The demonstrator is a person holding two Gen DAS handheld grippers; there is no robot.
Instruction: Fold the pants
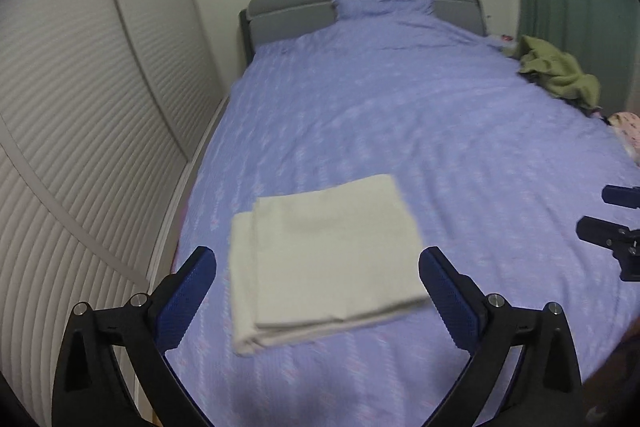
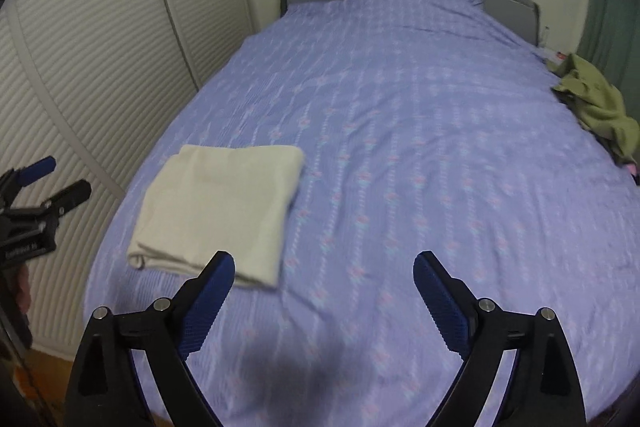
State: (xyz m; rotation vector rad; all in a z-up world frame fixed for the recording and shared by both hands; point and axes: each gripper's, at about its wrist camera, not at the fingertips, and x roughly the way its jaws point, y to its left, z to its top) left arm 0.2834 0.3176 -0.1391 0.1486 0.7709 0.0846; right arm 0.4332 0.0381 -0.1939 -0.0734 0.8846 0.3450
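Left wrist view: the left gripper [image 1: 318, 267] is hanging above the bed with its jaws spread wide and nothing between them. The folded cream pants [image 1: 324, 263] are lying flat on the lavender patterned bedspread [image 1: 400, 115], near the bed's left edge. The right gripper [image 1: 612, 215] is showing at the far right.

Right wrist view: the right gripper [image 2: 324, 267] is standing spread and empty over the bedspread [image 2: 420, 147]. The pants [image 2: 224, 211] are lying to its left. A crumpled olive-green garment [image 2: 600, 107] is sitting at the far right edge.
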